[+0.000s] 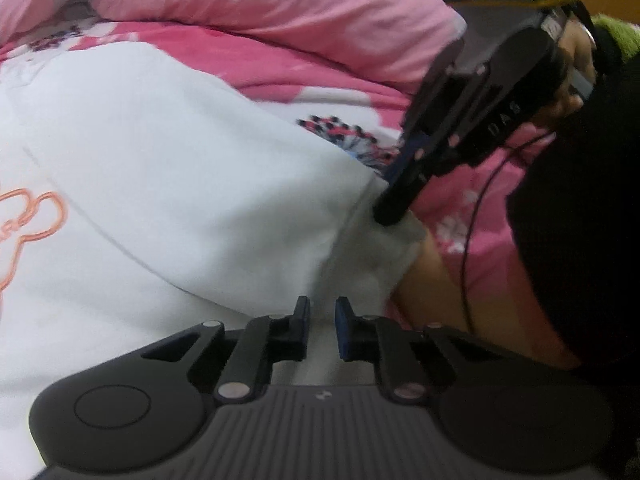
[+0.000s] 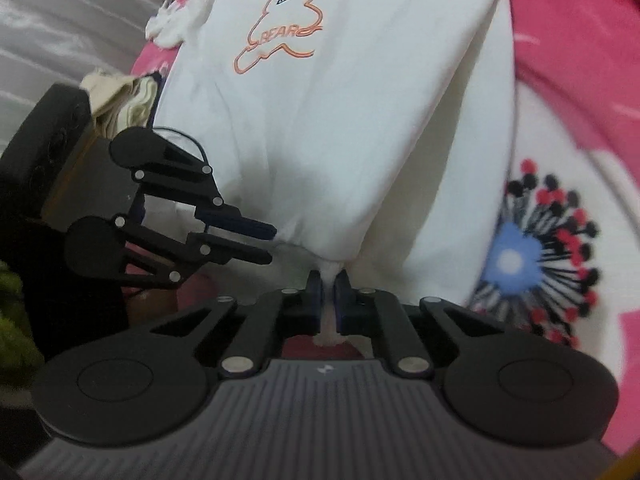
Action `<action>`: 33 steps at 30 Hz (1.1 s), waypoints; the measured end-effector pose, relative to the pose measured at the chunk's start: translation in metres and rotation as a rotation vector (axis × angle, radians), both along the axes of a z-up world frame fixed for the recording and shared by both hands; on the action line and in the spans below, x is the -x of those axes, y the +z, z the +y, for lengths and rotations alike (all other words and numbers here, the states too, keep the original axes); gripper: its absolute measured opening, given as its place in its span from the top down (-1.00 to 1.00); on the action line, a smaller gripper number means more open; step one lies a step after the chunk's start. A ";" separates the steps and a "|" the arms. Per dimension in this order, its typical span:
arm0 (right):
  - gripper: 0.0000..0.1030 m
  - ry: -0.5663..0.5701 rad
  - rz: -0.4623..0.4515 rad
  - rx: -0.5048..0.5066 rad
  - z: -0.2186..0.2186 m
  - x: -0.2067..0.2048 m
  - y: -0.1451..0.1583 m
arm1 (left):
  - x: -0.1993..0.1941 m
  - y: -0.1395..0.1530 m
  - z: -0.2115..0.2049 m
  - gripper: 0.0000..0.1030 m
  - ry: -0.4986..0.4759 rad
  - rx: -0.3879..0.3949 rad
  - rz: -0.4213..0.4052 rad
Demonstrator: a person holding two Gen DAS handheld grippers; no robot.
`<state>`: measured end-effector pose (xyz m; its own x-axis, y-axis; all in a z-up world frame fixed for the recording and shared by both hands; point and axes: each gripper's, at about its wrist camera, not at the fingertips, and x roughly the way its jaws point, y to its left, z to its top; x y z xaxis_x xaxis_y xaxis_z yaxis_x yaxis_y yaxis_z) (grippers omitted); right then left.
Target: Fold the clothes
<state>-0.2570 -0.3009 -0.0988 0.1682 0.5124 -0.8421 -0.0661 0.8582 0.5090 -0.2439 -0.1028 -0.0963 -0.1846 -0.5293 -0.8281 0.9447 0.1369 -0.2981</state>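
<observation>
A white sweatshirt (image 2: 360, 120) with an orange bear outline print (image 2: 280, 20) lies on a pink flowered bedsheet (image 2: 580, 80). My right gripper (image 2: 327, 280) is shut on a bunched bit of the sweatshirt's hem; it also shows in the left wrist view (image 1: 390, 212), pinching the white cloth (image 1: 160, 160). My left gripper (image 1: 322, 316) has its jaws a little apart, with white cloth lying between and under them. In the right wrist view the left gripper (image 2: 270, 242) sits at the hem's edge, jaws slightly apart.
A pink duvet (image 1: 260, 4) is heaped at the far side of the bed. Cream clothes (image 2: 120, 96) lie piled beside the sweatshirt. The person's dark sleeve (image 1: 580, 220) fills the right of the left wrist view. A thin black cable (image 1: 466, 248) hangs there.
</observation>
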 end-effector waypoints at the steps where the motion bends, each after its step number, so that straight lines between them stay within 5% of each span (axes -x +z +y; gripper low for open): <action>1: 0.91 0.002 0.014 0.009 -0.001 0.000 -0.003 | 0.004 -0.004 -0.004 0.68 -0.009 -0.013 -0.008; 7: 0.88 -0.005 0.134 0.119 0.001 -0.008 -0.054 | 0.014 -0.023 -0.013 0.59 -0.044 -0.079 -0.021; 10: 0.80 0.043 0.146 0.160 0.005 -0.014 -0.046 | 0.009 -0.009 -0.005 0.44 -0.041 -0.044 -0.015; 14: 0.76 0.137 0.023 0.206 0.002 -0.019 0.012 | -0.003 0.007 0.005 0.34 -0.016 0.042 -0.014; 19: 0.76 0.048 -0.281 0.275 -0.006 -0.065 0.056 | -0.002 -0.021 -0.012 0.34 0.004 -0.020 -0.025; 28: 0.76 -0.066 -0.572 0.235 0.022 -0.218 0.004 | -0.019 -0.038 -0.003 0.30 0.089 -0.007 0.074; 33: 0.81 -0.155 -0.499 0.223 0.015 -0.281 -0.049 | -0.041 -0.041 0.003 0.30 0.170 0.012 0.180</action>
